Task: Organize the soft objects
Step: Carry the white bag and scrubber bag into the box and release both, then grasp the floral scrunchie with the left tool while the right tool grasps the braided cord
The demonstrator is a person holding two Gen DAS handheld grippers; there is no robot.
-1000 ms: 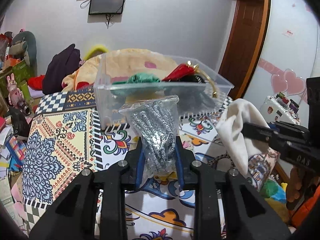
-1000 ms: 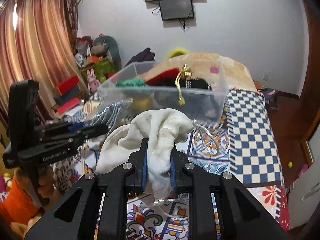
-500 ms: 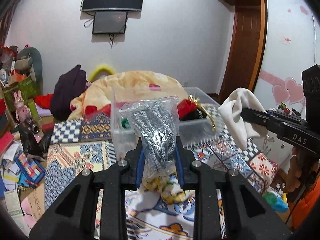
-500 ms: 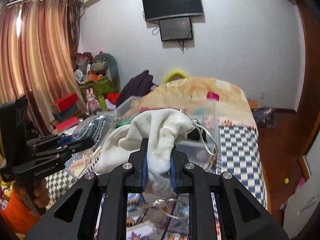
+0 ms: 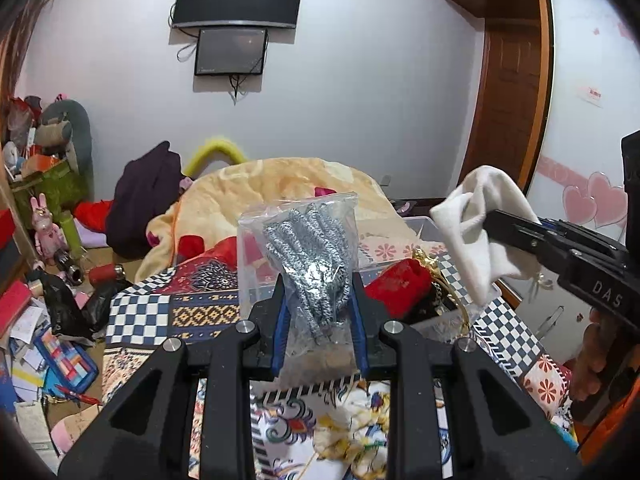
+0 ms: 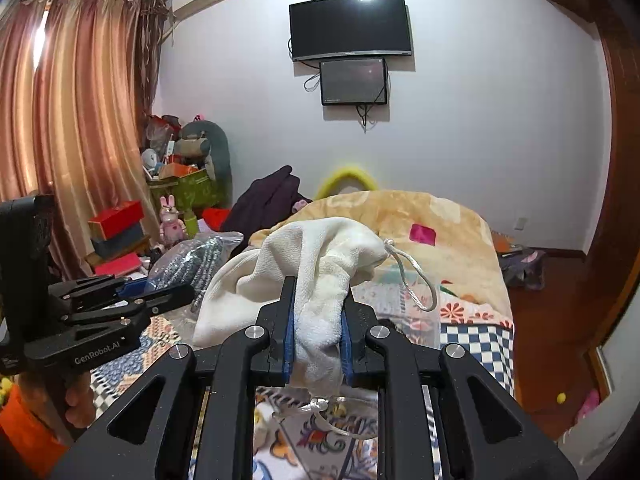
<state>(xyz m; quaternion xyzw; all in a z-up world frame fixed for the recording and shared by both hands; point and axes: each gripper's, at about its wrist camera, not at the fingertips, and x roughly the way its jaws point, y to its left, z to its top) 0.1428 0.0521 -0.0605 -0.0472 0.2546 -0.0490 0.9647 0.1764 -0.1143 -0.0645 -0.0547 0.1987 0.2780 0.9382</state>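
Note:
My left gripper is shut on a clear plastic bag of grey-and-white cords and holds it up above the bed. My right gripper is shut on a white drawstring pouch, also held high. The pouch shows in the left wrist view at right. The bag shows in the right wrist view at left. The clear plastic bin sits low behind the bag, mostly hidden, with a red pouch and gold cord in it.
A patterned bedspread covers the bed. A beige blanket is heaped behind the bin. Clutter, boxes and toys lie on the floor at left. A TV hangs on the far wall.
Both grippers have risen with their loads and tilted up. The bin has dropped from the middle of both views to low behind the held things.

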